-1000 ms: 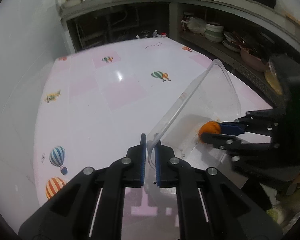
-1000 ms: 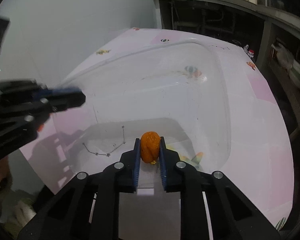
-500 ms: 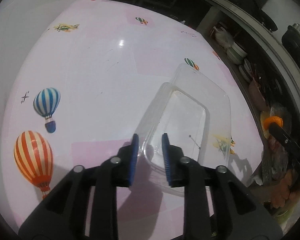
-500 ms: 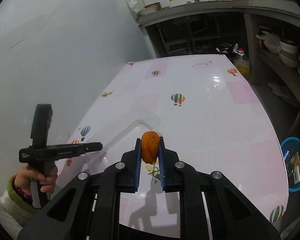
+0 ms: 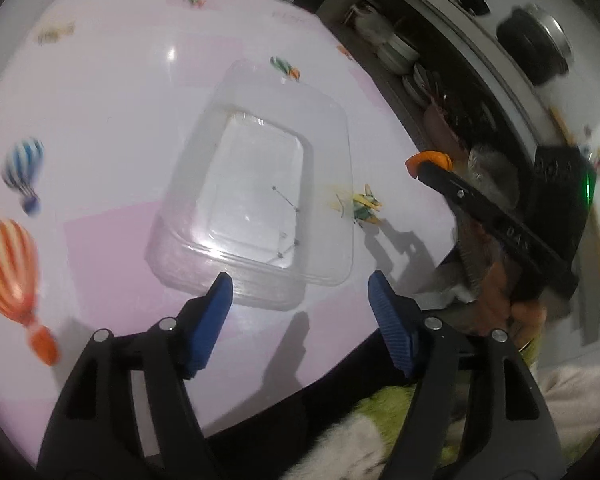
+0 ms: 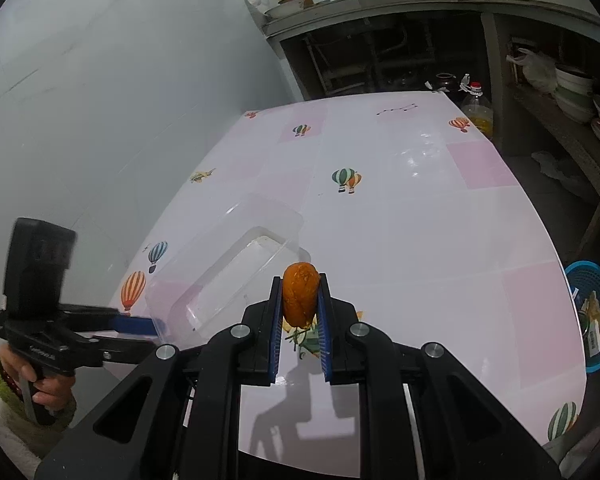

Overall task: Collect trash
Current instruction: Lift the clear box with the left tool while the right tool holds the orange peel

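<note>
A clear plastic container [image 5: 256,184] lies flat on the pink balloon-print table [image 5: 100,92]; it also shows in the right wrist view [image 6: 236,264]. My left gripper [image 5: 300,296] is open and empty, just at the container's near edge. My right gripper [image 6: 300,312] is shut on an orange peel [image 6: 299,295] and holds it above the table near the front edge, right of the container. The peel [image 5: 430,159] and right gripper show at the right of the left wrist view.
A blue basket [image 6: 594,316] with trash in it sits on the floor right of the table. A bottle [image 6: 476,108] stands beyond the far right corner. Shelves with bowls [image 6: 572,88] run along the right. A white wall [image 6: 100,100] borders the left.
My left gripper has opened and let go of the container, which now lies flat on the table. My right gripper has lifted the peel out of the container and away to its right.
</note>
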The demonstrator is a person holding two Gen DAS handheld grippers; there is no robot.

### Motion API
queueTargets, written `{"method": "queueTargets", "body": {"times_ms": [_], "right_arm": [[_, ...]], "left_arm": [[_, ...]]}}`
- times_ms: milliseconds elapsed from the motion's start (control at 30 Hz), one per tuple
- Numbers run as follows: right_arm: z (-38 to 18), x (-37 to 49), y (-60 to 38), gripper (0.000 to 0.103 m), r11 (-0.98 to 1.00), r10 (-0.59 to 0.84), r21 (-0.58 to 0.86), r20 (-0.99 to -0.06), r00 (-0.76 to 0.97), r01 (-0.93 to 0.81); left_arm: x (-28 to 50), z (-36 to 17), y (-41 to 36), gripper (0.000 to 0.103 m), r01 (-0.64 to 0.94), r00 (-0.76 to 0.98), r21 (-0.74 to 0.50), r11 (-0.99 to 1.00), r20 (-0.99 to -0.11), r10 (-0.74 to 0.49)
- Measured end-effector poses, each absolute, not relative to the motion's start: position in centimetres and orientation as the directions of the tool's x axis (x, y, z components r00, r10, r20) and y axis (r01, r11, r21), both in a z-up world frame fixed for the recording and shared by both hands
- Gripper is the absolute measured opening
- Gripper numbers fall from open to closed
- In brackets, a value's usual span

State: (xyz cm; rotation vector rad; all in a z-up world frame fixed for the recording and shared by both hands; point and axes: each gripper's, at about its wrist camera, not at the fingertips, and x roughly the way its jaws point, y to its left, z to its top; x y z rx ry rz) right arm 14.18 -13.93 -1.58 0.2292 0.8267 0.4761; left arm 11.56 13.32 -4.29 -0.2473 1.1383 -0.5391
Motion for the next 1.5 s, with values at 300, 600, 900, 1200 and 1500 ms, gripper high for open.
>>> {"method": "queueTargets", "body": {"times_ms": [300, 600, 900, 1200, 1500], "right_arm": [[-2.4, 14.2, -14.4, 0.016, 0.874, 0.484, 0.391, -0.657, 0.578, -0.288], [-2.9, 14.4, -14.3, 0.016, 0.882, 0.469, 0.383, -0.668, 0.578, -0.273], [-3.7, 14.7, -14.6, 0.016, 0.880, 0.471, 0.398, -0.669, 0.575, -0.258], [-3.2, 13.5, -17.6, 0.016, 0.864, 0.481, 0.452, -0.609, 0.630, -0.223], [-1.4, 9.9, -26.6, 0.016, 0.869, 0.371, 0.488, -0.526, 0.765, -0.085]], "left_arm": [[13.4, -0.5, 15.1, 0.066, 0.257, 0.525, -0.255, 0.932, -0.773, -0.356], [19.4, -4.4, 11.8, 0.028, 0.255, 0.480, -0.057, 0.965, -0.859, -0.178], [19.5, -4.8, 11.7, 0.004, 0.251, 0.487, -0.067, 0.966, -0.853, -0.186], [18.8, -1.4, 9.4, 0.002, 0.264, 0.539, -0.105, 0.959, -0.808, -0.237], [20.4, 3.5, -0.7, 0.002, 0.434, 0.551, -0.132, 0.891, -0.744, -0.379]]}}
